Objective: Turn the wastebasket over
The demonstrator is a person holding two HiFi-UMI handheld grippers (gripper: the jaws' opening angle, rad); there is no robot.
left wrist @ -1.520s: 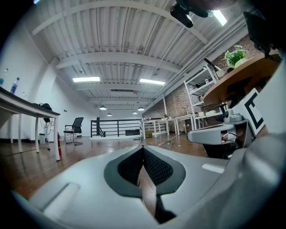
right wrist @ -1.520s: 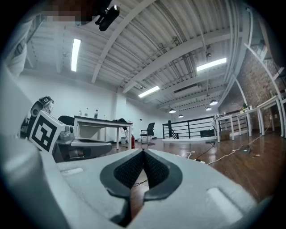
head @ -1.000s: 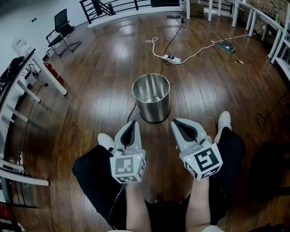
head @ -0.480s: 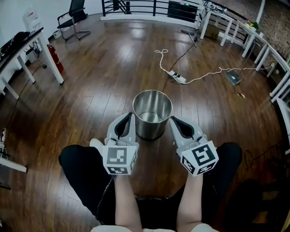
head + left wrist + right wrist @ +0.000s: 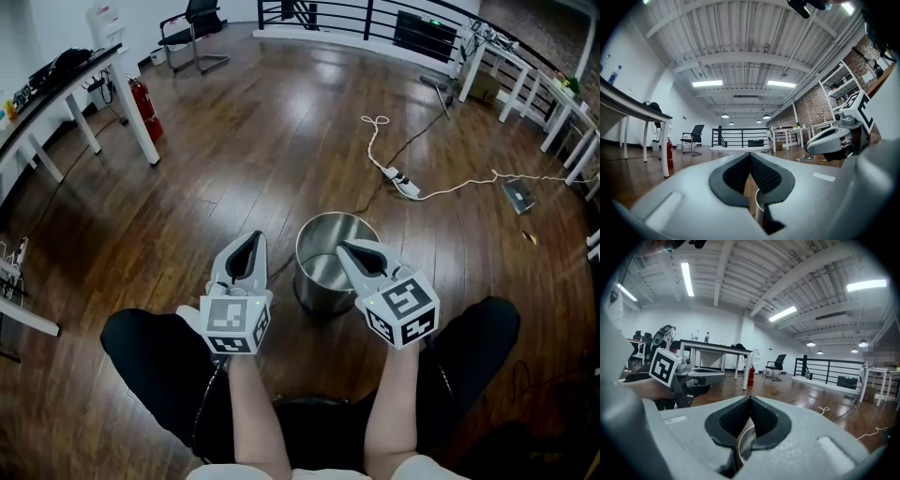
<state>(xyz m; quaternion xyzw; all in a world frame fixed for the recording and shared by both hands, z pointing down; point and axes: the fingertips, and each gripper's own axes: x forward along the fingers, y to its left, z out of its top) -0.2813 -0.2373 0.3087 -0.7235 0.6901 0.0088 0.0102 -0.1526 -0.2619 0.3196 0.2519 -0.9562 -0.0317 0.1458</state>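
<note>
Task not begun: the bin [image 5: 322, 265] stands upright, mouth up, on the floor [image 5: 234, 159], just ahead of the person's knees. The left gripper [image 5: 253, 240] is beside it, jaws together, empty. The right gripper [image 5: 346, 247] sits over its near rim, jaws likewise together, holding nothing. Tipping remains. Bin: cylindrical, brushed metal, smooth. Floor: dark polished planks.
</note>
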